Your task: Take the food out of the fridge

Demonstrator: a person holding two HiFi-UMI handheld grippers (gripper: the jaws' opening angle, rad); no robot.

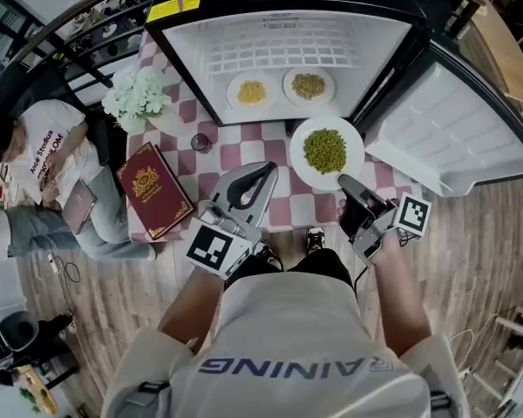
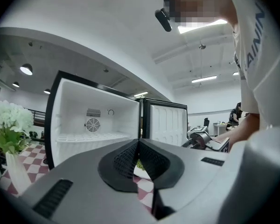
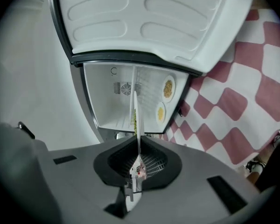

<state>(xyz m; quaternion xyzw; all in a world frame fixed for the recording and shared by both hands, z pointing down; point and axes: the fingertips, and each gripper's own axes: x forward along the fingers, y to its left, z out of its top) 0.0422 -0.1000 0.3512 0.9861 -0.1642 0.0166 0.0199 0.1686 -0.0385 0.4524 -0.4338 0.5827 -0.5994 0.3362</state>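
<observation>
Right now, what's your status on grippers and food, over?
Right gripper shut on pea plate rim, plate outside fridge, over table. Left gripper shut, empty. Yellow-food plate and brown-food plate inside fridge. Nothing blocking.

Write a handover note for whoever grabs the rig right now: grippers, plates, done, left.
Left gripper: shut, empty, over the checked tablecloth.
Right gripper: shut on the rim of the plate of green peas, just outside the fridge.
Inside the fridge: plate of yellow food and plate of brownish food, side by side.
Done: peas out, not yet released.
Left: set the peas down, fetch the other two plates.
</observation>
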